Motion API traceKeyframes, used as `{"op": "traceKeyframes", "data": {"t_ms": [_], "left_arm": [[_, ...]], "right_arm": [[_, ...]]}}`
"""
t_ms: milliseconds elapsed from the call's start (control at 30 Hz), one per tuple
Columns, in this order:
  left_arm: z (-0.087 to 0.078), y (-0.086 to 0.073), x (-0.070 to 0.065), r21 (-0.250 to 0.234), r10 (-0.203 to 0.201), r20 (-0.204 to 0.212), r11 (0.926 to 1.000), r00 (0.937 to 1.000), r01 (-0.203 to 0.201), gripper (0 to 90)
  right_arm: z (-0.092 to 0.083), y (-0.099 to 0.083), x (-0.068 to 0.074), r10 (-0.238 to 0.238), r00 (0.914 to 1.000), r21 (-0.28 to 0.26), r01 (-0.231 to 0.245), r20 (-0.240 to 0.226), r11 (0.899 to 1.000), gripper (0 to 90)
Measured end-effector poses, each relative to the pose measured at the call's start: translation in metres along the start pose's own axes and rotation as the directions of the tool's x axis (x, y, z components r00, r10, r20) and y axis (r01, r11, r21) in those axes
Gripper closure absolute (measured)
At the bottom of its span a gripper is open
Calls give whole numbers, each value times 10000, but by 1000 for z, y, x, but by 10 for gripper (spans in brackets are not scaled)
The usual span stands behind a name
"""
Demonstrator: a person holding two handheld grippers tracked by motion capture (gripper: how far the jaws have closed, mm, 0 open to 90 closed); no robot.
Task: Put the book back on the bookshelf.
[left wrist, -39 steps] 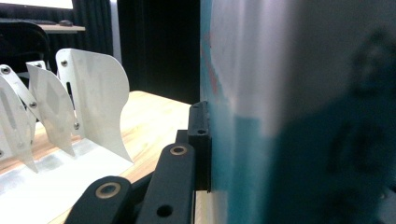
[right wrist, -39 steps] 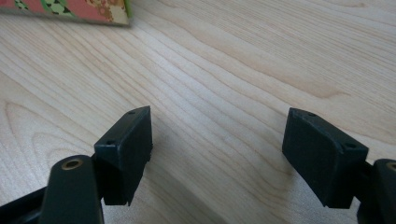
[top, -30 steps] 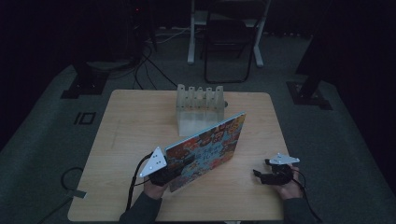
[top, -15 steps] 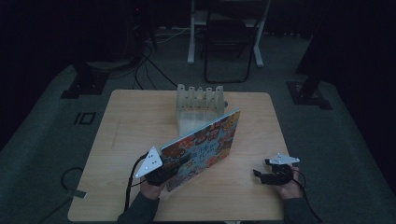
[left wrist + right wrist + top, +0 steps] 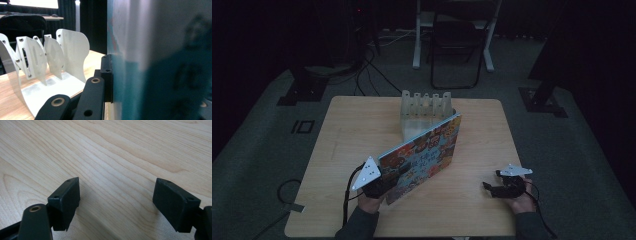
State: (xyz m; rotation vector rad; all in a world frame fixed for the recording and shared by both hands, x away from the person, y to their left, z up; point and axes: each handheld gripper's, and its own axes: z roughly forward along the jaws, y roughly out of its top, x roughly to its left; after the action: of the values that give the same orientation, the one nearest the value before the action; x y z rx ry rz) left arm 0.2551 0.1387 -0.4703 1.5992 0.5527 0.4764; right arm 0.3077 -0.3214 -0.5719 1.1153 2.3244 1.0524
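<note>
Your pale wooden table (image 5: 342, 150) bears a white slotted metal rack (image 5: 424, 112), and the flat, colourfully printed book (image 5: 422, 152) stands tilted just before it. It looks stiff, light and slick, so keep hold near its lower corner, where your left gripper (image 5: 379, 185) is clamped on it. Your right gripper (image 5: 116, 202) rests on the table well apart, jaws just opened wide with nothing between them.

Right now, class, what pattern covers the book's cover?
The book has a busy multicoloured cartoon-like collage; clearest in the high view.

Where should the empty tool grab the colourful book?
Probably the colourful book's raised far corner by the white rack, coming from the right. The book stands tilted on its edge, the left tool is clamped on its near end, and the right tool rests open on the table.
</note>
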Motion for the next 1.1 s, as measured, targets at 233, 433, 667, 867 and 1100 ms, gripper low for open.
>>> {"op": "traceKeyframes", "data": {"t_ms": [233,433,667,867,1100], "left_arm": [[-3,0,1,22,-73,-153,10000,9999,74,811],[-5,1,2,-34,-116,-225,9999,9997,115,811],[-7,2,4,-63,-180,-475,9998,9987,177,811],[-8,4,6,-151,-256,-694,9996,9973,246,811],[-10,5,8,-163,-342,-921,9993,9952,328,810]], "right_arm": [[0,0,0,-4,10000,7,4,-16,10000,210],[0,0,0,-8,10000,8,8,-19,10000,209],[0,0,0,-2,10000,10,2,-28,10000,208],[0,0,0,-4,10000,11,4,-47,10000,207],[0,0,0,-10,10000,14,10,-45,10000,207]]}}
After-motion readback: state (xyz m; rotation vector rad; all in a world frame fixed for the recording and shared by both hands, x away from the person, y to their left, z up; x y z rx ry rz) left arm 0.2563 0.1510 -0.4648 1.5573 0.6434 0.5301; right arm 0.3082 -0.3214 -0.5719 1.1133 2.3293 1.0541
